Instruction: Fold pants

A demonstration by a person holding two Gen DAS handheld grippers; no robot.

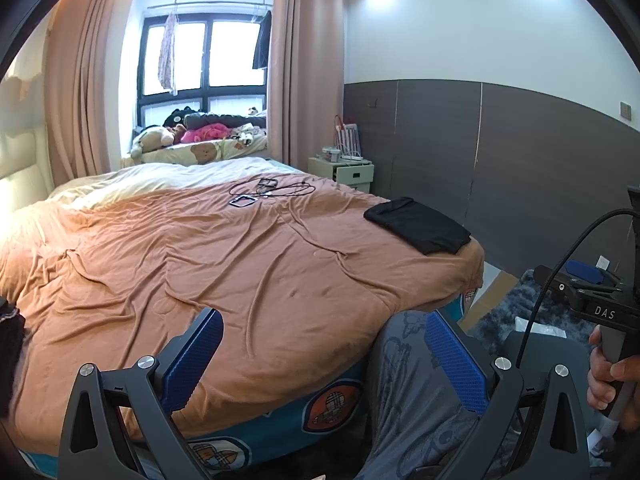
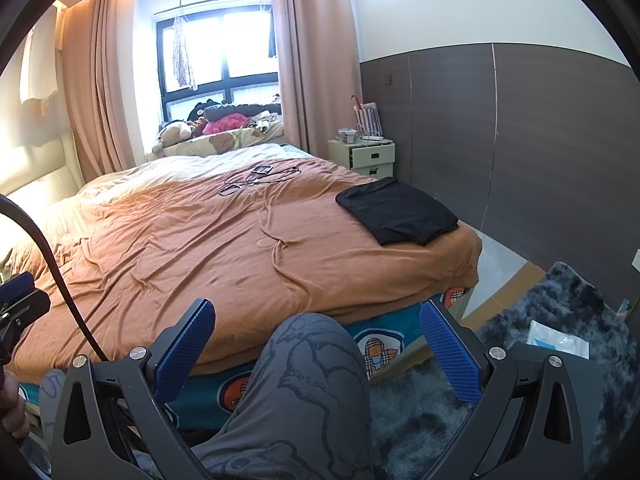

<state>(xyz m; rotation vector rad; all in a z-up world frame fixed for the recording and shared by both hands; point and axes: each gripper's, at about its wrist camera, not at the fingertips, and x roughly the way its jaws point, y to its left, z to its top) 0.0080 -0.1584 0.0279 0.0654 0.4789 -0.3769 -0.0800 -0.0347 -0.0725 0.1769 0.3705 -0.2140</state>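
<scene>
Both tongs, left tongs [image 1: 322, 354] and right tongs [image 2: 318, 348], are spread wide and hold nothing; the black pants [image 2: 396, 210] lie folded at the bed [image 2: 200, 248] corner; reach slowly, pinch one edge.

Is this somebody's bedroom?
Yes, it looks like a bedroom. There is a big bed with an orange cover, pink curtains by the window, and stuffed toys on the window seat.

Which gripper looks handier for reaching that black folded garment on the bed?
Probably the right gripper. The black garment lies at the bed's right corner, on its side. The left gripper sits further left. Both are open and empty, back from the bed edge.
</scene>
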